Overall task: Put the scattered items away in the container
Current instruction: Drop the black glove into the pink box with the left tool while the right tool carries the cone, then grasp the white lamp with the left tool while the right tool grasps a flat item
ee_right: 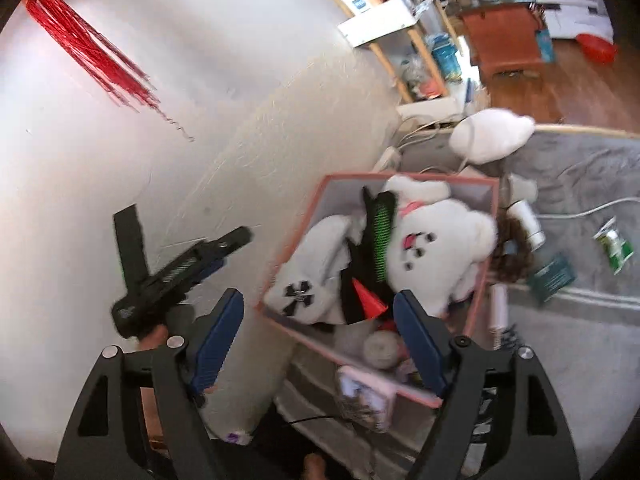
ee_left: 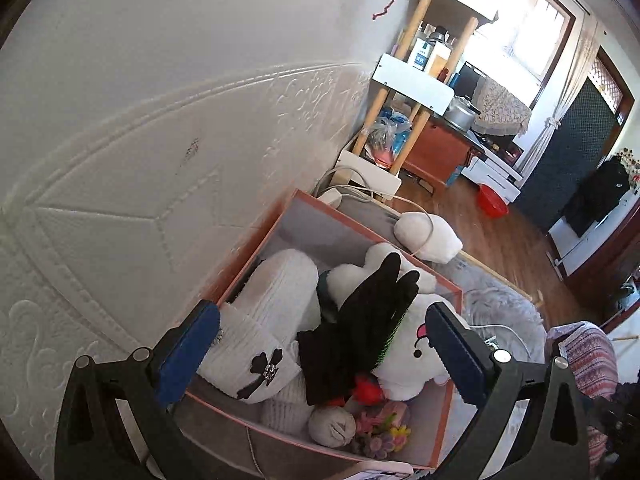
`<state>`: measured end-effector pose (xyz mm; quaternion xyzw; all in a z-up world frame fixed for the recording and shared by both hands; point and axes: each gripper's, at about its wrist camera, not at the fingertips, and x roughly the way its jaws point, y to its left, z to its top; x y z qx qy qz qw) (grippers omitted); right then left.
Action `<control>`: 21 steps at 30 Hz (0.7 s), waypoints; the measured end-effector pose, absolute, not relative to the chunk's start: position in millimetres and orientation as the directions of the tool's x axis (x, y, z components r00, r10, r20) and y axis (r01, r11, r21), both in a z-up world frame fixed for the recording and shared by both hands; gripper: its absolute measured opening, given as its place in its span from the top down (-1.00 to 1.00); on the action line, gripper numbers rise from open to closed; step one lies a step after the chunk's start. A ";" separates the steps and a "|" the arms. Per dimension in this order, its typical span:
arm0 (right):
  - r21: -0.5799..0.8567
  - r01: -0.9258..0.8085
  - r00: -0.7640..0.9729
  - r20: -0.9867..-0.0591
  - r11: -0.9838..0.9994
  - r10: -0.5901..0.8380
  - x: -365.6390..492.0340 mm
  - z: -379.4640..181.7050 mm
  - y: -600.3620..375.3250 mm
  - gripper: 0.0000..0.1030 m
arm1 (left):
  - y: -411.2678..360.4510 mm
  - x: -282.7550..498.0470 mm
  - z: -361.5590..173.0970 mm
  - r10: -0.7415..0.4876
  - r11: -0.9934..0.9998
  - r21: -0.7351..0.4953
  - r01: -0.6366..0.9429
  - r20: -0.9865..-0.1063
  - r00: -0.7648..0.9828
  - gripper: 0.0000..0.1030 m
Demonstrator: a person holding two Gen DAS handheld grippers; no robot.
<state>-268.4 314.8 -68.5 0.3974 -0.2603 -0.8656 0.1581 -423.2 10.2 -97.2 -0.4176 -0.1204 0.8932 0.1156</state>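
A pink-rimmed grey box [ee_left: 256,240] stands by the white wall, filled with a white slipper [ee_left: 260,320], a black glove [ee_left: 360,320], a white plush toy [ee_left: 416,344], a grey yarn ball [ee_left: 332,426] and small colourful bits. My left gripper [ee_left: 320,360] is open and empty just above the box. In the right wrist view the same box [ee_right: 486,280] sits ahead; my right gripper [ee_right: 320,352] is open and empty over its near corner. The left gripper's body [ee_right: 176,276] shows at left. A green packet [ee_right: 614,246], a dark card [ee_right: 554,276] and a brown hair piece [ee_right: 510,248] lie on the grey blanket [ee_right: 560,360].
A white plush piece [ee_left: 428,236] and white cables lie beyond the box. A wooden shelf rack [ee_left: 404,92] stands against the wall, with a red cabinet [ee_left: 436,152] and red basin [ee_left: 492,200] on the wood floor. A pink phone [ee_right: 364,396] lies by the box's near edge.
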 end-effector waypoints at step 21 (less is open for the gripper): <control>0.807 -0.494 -0.664 -0.591 -0.324 -0.458 -308.5 -367.4 523.9 -0.09 | 161.4 -379.9 -129.0 0.233 -0.930 -0.015 -0.368 -0.799 -0.555 -0.99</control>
